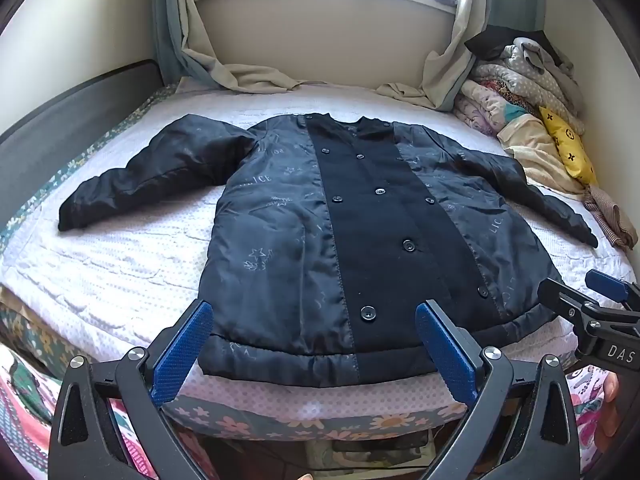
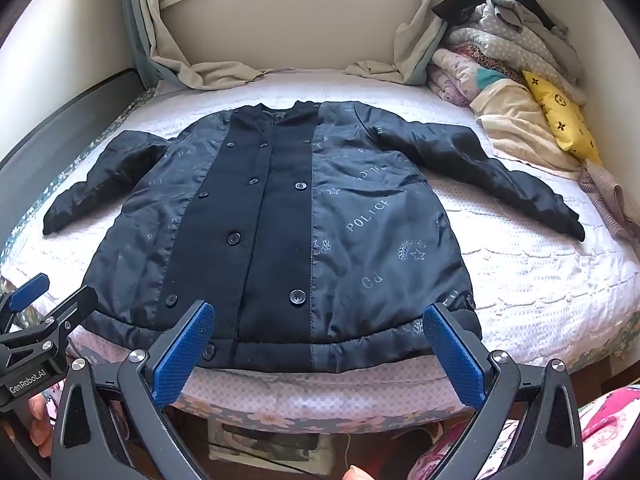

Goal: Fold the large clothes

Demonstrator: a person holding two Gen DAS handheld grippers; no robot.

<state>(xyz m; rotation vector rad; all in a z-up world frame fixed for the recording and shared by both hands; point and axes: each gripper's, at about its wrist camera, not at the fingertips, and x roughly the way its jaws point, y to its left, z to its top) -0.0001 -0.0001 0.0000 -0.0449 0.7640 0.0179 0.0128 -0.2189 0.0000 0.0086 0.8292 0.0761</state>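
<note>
Coat: lay flat, buttoned, face up on the bed; both sleeves spread out to the sides; hem at the near edge
Left gripper: jaws wide apart, holding nothing; hovered over the hem
Right gripper: likewise spread and empty
Progress: no fold made; sleeves and body all left to fold
</note>
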